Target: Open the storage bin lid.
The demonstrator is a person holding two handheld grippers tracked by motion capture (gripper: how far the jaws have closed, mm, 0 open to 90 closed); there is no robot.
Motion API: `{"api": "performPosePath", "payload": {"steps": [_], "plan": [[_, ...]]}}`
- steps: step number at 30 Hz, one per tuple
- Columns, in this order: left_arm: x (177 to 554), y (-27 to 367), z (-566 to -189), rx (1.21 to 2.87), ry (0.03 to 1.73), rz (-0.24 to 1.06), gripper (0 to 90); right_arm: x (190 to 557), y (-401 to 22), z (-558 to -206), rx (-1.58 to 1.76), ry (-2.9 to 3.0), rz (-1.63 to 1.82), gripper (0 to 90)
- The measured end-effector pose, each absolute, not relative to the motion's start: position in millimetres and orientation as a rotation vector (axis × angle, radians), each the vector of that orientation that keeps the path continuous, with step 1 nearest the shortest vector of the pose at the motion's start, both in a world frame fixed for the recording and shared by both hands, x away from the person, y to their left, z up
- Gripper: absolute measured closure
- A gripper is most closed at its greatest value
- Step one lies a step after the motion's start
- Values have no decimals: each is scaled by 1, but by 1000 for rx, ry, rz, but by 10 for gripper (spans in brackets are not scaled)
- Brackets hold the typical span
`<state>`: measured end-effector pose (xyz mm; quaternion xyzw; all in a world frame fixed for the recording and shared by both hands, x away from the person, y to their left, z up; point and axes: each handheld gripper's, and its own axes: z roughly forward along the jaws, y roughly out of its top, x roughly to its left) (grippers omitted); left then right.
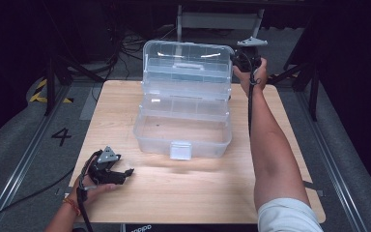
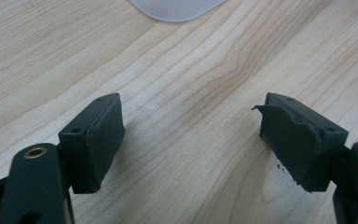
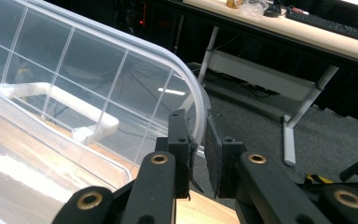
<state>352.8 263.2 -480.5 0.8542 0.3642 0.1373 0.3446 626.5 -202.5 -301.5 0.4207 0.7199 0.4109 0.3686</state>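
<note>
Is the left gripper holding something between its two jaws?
No. In the left gripper view the left gripper is open, with bare wooden table between its jaws.

Your clear plastic tool box [image 1: 183, 123] stands open near the middle of the wooden table [image 1: 125, 193]. Its lid [image 1: 187, 65] is raised at the far side, with the white carry handle [image 1: 188, 66] showing through it. The cantilever tray [image 1: 186, 104] sits between the lid and the base bin. The front latch [image 1: 180, 150] hangs on the near wall.

Your right gripper [image 1: 239, 60] is at the lid's upper right corner, touching its edge; how its jaws stand is too small to tell. Your right arm extends along the table's right side.

Your left gripper [image 1: 123, 175] rests low at the near left of the table, well apart from the box, jaws pointing right.
</note>
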Motion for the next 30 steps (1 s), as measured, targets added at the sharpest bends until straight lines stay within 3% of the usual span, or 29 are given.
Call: {"api": "performPosePath", "payload": {"steps": [8,16,30], "plan": [[353,263,-481,2219,945,356,223,632,-202,-308,1095,1859,1013,776],[353,263,-481,2221,945,352,222,627,-205,-306,1089,1881,1020,803],[353,263,-481,2214,944,361,222,596,-205,-302,996,1942,1026,786]]}}
